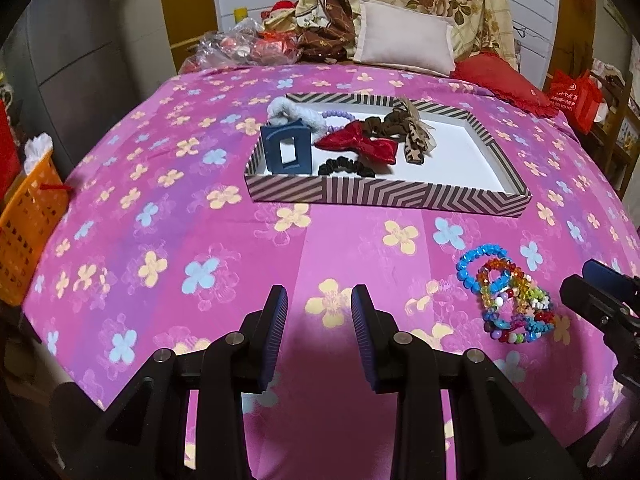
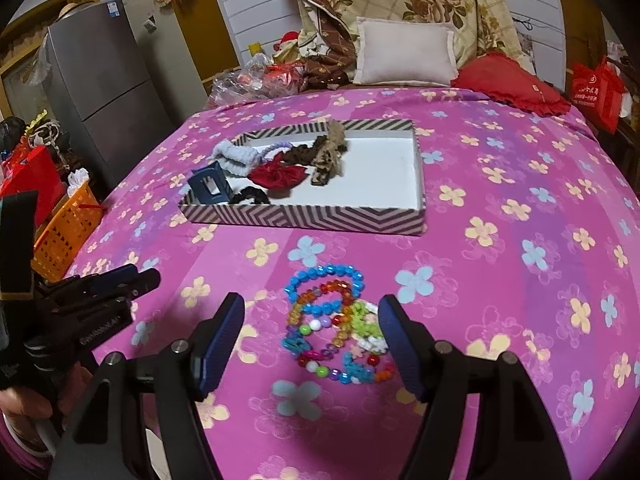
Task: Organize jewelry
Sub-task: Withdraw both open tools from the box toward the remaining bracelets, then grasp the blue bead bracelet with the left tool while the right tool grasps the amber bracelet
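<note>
The right hand-held gripper (image 2: 312, 340) is wide open and holds nothing. A pile of bright bead bracelets (image 2: 336, 328) lies on the bed between its two fingers, but the pads do not touch the beads. The left hand-held gripper (image 1: 319, 332) is partly open with only the pink flowery bed sheet (image 1: 160, 208) under it, and it holds nothing. The bracelets lie to its right. Farther back on the bed sits a striped box (image 1: 384, 196). In its left part are a blue hair clip (image 1: 286, 148), a red bow (image 1: 360, 142), a black hair tie (image 1: 344, 166), a brown hair tie (image 1: 384, 124) and a fluffy white hair tie (image 1: 288, 110). Behind the box lean a pale pillow (image 1: 404, 40) and a red pillow (image 1: 504, 80).
</note>
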Demonstrator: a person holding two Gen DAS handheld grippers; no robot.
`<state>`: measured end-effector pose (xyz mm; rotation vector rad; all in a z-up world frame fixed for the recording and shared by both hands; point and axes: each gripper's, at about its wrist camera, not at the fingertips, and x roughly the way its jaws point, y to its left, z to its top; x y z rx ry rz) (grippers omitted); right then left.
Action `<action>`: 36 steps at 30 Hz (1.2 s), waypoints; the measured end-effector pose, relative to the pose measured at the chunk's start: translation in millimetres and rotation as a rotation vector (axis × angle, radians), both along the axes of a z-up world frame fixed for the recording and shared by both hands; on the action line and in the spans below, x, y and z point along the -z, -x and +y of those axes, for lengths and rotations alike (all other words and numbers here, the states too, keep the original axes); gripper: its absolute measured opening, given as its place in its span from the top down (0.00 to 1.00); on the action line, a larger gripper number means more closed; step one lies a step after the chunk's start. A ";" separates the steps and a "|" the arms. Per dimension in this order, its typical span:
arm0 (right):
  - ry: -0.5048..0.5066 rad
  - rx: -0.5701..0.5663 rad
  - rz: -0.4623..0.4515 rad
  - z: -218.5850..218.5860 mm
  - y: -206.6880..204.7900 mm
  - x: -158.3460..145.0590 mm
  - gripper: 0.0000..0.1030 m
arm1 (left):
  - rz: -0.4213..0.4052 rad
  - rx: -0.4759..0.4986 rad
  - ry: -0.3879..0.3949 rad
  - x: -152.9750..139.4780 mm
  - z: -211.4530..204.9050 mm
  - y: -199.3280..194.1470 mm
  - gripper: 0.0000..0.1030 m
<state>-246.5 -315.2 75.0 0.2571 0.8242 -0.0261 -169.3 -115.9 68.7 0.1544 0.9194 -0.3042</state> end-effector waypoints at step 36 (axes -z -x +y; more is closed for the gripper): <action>0.140 -0.109 0.103 1.0 -45.0 48.4 0.79 | 0.154 0.015 0.087 28.7 -0.1 -13.1 0.65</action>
